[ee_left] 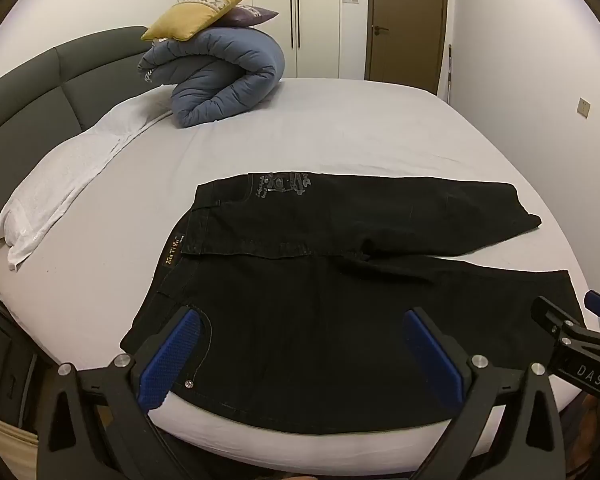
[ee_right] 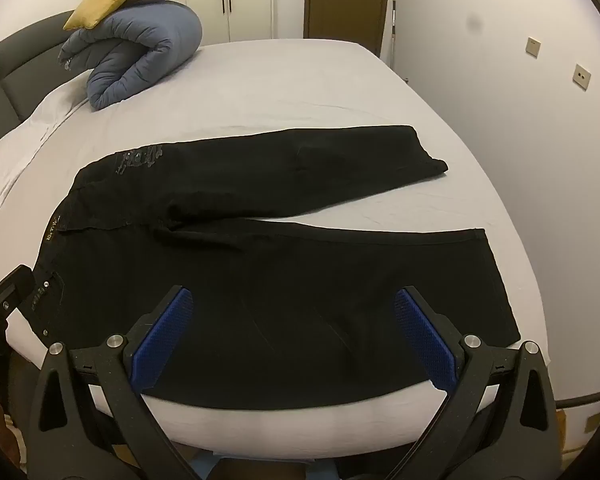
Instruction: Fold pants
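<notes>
- Bedroom w/ grey-sheeted bed (ee_left: 340,128) filling both views; rolled blue duvet (ee_left: 220,76) and yellow cushion (ee_left: 198,12) sitting at 11 o'clock, well apart from the work.
- Black pants (ee_left: 300,280) lying flat on the near half of the bed, waistband (ee_left: 176,256) at 9 o'clock, both legs running toward 3 o'clock and splitting into a narrow V.
- Left gripper (ee_left: 300,320) hovering over the near waist/hip area, jaws spread wide, pinching nothing.
- Right gripper (ee_right: 296,300) hovering over the near leg, jaws likewise spread and empty; near hem (ee_right: 496,276) sitting at its 2 o'clock.
- Judging the step in hand as approaching for the first lengthwise fold, i.e. bringing one leg onto the other.
- Doing it well, probably: left taking the waistband edge near 9 o'clock, right taking the hem end, not mid-leg, so fabric is travelling as one panel.
- Lifting both ends together and keeping light tension should be preventing sag at the crotch (ee_left: 356,256), where creases are already bunching.
- Aiming to line up near hem w/ far hem (ee_right: 432,152), and seams edge to edge, before letting go.
- Risk: denim looking stiffish, heavy; shallow pinch may be slipping.
</notes>
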`<state>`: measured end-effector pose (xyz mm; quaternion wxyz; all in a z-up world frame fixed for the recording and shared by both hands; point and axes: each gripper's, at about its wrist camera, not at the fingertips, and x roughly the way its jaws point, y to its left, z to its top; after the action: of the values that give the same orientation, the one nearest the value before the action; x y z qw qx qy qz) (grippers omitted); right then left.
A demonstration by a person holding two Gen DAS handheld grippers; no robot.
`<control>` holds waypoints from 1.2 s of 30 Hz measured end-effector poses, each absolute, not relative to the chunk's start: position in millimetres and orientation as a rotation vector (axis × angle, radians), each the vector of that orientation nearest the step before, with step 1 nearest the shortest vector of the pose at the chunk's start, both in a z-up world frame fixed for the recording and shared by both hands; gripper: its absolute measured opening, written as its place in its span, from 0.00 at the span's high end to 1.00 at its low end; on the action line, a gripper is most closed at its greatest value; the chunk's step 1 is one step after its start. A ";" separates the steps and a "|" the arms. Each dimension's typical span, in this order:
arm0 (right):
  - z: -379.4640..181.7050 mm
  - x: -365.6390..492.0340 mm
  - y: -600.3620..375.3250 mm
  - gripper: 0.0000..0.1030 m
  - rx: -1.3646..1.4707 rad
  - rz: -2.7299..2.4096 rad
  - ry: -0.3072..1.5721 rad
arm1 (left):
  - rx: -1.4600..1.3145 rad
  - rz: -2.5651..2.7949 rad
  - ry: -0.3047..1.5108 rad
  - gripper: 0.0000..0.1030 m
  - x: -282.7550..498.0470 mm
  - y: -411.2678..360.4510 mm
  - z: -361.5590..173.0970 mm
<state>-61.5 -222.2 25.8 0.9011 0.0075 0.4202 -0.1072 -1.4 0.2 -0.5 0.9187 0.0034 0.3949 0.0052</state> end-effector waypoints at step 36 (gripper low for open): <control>20.0 -54.4 -207.7 0.00 -0.001 -0.206 0.886 | 0.009 0.027 0.819 0.00 -2.8 18.2 -16.1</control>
<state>-54.4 -207.7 20.0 0.8983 -0.0007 0.4280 -0.0996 -2.8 18.2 -16.1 0.9172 0.0042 0.3982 0.0130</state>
